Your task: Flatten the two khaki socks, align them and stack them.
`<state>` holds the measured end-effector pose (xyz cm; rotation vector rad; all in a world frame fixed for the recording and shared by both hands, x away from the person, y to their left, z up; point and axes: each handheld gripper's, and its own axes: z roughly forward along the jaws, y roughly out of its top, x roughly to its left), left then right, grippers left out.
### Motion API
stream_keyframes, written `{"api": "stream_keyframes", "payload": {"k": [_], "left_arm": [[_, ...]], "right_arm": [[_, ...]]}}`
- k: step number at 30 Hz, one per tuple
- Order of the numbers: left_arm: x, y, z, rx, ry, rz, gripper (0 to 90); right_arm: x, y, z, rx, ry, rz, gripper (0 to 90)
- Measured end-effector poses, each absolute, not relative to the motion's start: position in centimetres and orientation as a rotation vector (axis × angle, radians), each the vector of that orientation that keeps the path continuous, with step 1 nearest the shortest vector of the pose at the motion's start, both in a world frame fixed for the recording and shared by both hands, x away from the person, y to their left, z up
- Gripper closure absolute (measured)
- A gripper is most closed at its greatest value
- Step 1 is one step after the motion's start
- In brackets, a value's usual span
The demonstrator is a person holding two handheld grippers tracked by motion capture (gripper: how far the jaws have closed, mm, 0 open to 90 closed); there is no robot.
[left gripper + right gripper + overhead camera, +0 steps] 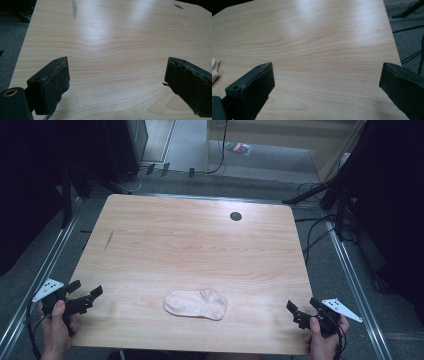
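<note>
A pale pink sock [195, 304] lies flat on the wooden table [195, 245], near the middle of its front edge. My left gripper [86, 290] hovers over the front left corner, held in a hand, jaws wide apart and empty. In the left gripper view its black pads [53, 82] frame bare wood. My right gripper [303, 306] sits at the front right corner, also open with nothing in it. The sock's edge [214, 68] peeks in at the far left of the right gripper view. Both grippers stand well apart from the sock, one on each side.
A small dark round hole [235, 216] marks the table's far right part, and a dark streak [108, 240] its left side. Cables [315, 227] and dark stand legs lie on the floor to the right; metal rails run along both table sides.
</note>
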<state>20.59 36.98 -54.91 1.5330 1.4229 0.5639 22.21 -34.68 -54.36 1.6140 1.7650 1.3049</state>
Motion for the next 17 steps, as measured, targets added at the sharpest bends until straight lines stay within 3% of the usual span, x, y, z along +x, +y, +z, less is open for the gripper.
{"api": "stream_keyframes", "payload": {"k": [17], "left_arm": [[20.51, 36.15, -54.98, 1.564, 1.394, 0.615, 5.8]], "right_arm": [[22.37, -33.96, -54.60, 1.619, 1.748, 1.232, 0.0]]}}
